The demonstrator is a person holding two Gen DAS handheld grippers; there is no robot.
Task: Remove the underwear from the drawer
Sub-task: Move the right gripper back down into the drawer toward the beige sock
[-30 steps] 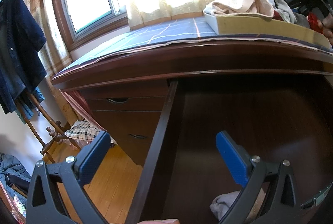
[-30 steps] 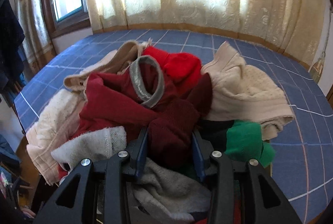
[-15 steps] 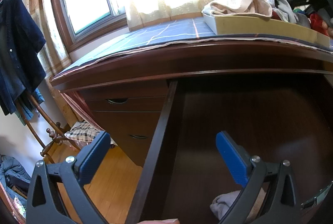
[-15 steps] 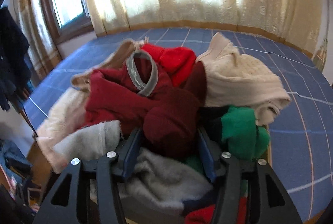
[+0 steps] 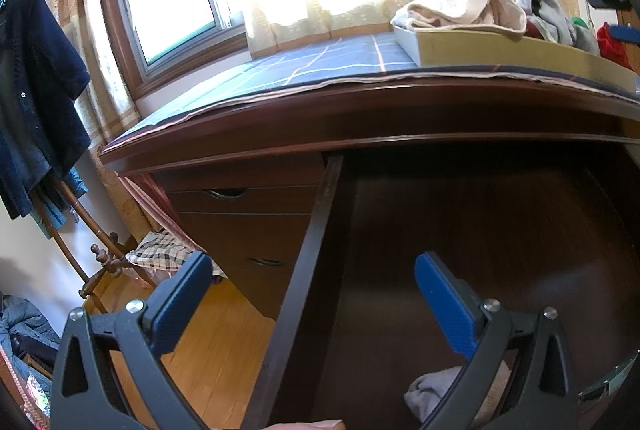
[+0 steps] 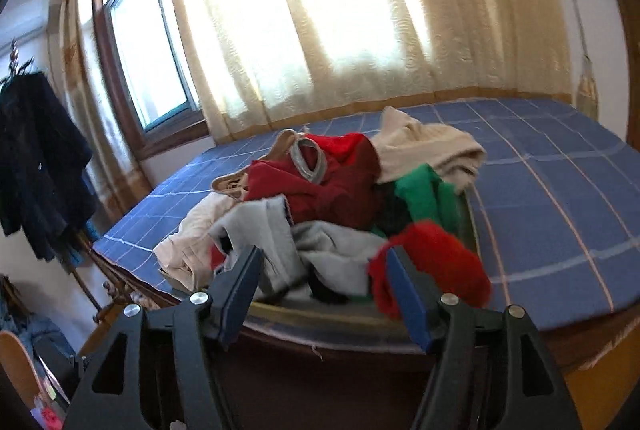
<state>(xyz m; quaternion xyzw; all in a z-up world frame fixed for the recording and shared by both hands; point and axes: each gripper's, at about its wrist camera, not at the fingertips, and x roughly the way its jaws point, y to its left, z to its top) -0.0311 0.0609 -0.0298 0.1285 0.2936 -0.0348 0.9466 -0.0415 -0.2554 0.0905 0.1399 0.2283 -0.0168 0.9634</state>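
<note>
The dark wooden drawer (image 5: 316, 254) stands pulled out. A grey piece of underwear (image 5: 434, 388) lies at its near end, partly hidden behind a finger. My left gripper (image 5: 312, 266) is open and straddles the drawer's left wall with nothing between its blue pads. On the blue checked cloth above, a tray (image 5: 500, 50) holds a pile of underwear (image 6: 340, 190) in dark red, grey, green, red and cream. My right gripper (image 6: 322, 262) sits just in front of that pile. Its jaws have just been opening and nothing is between them.
Closed drawers (image 5: 244, 226) sit left of the open one. A coat stand with a dark jacket (image 5: 36, 94) is at the far left over a wooden floor (image 5: 208, 342). Curtains (image 6: 340, 22) and a window (image 6: 148, 42) line the back.
The right gripper let go of the dark red garment, opened its jaws, and drew back from the pile while rolling. The left gripper and the drawer have not moved.
</note>
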